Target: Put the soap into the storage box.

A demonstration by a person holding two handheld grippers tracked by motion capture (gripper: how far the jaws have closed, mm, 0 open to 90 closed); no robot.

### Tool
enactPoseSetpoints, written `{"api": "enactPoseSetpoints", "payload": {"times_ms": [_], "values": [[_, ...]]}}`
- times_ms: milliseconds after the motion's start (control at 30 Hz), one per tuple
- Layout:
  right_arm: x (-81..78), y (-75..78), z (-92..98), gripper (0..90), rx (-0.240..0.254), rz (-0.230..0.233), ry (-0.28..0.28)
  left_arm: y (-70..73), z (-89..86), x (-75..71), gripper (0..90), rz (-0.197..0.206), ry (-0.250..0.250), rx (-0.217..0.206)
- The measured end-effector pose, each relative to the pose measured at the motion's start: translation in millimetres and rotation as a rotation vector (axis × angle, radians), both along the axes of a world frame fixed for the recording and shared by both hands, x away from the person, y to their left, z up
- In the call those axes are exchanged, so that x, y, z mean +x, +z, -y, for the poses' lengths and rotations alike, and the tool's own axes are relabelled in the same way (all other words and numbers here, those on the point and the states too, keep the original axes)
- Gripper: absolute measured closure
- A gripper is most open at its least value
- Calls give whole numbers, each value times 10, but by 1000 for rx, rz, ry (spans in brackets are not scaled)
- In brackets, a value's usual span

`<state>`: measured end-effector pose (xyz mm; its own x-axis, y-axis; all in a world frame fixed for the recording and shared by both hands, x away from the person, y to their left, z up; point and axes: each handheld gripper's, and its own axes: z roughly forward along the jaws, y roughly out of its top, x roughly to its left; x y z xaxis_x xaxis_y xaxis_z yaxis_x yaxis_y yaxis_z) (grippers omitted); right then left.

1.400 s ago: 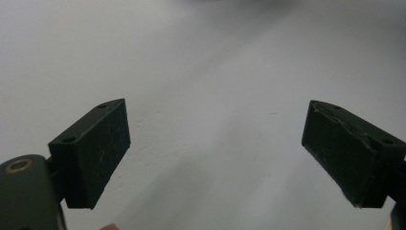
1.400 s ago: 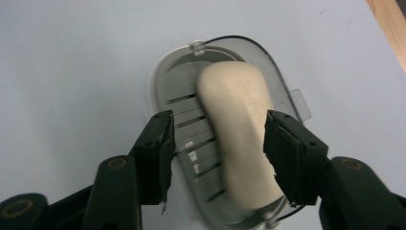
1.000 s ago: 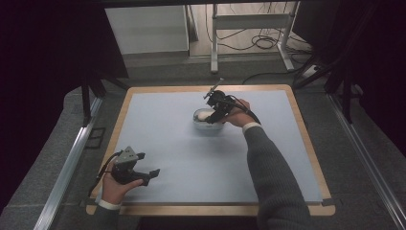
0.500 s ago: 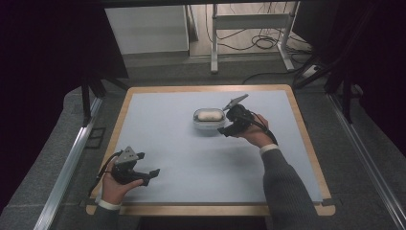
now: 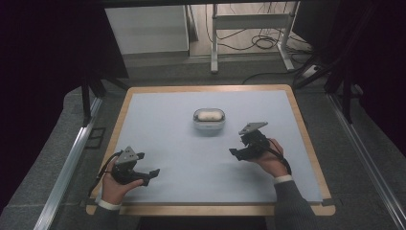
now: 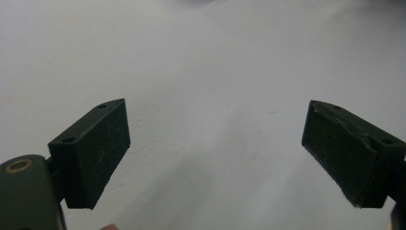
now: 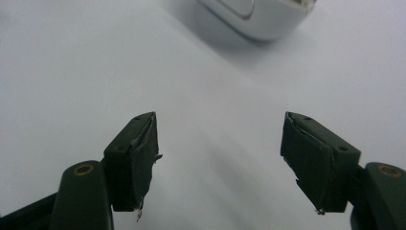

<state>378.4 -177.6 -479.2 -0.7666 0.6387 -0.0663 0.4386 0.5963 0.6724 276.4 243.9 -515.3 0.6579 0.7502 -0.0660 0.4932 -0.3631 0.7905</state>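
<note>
Left gripper (image 5: pixel 152 173) sits near-left on the table (image 5: pixel 158 120), jaws spread, empty, same spot as before. Right gripper (image 5: pixel 233 152) has pulled back from the dish (image 5: pixel 208 120) to near-right, jaws just been opening, nothing between them. Dish sits alone at centre-far, white lump inside. Looks like placement done, hands retreating.

High view: fixed overhead at near edge, faces forward-down, covers whole pale blue wood-rimmed table (image 5: pixel 158 120). Both gripper views: low, close above tabletop, along own jaws. Right gripper view shares small white oval dish (image 7: pixel 253 14) (image 5: pixel 208 120) with high view.
</note>
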Motion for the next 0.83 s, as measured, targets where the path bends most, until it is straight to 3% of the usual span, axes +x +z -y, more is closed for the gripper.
{"api": "enactPoseSetpoints", "payload": {"times_ms": [100, 233, 333, 533, 833], "values": [[-87, -65, 93, 285, 6, 8, -23, 1, 7, 0, 98, -1, -1, 2], [-228, -161, 240, 284, 56, 11, -56, 0, 12, -1, 99, -1, -1, 5], [-243, -185, 269, 279, 33, 5, -67, -1, 17, 1, 99, 0, -2, 6], [-228, -191, 298, 282, 61, 12, -89, 2, 43, -2, 98, 3, -9, 10], [-234, -220, 299, 279, 54, 26, -94, 7, 24, -4, 99, 5, -5, 9]]}}
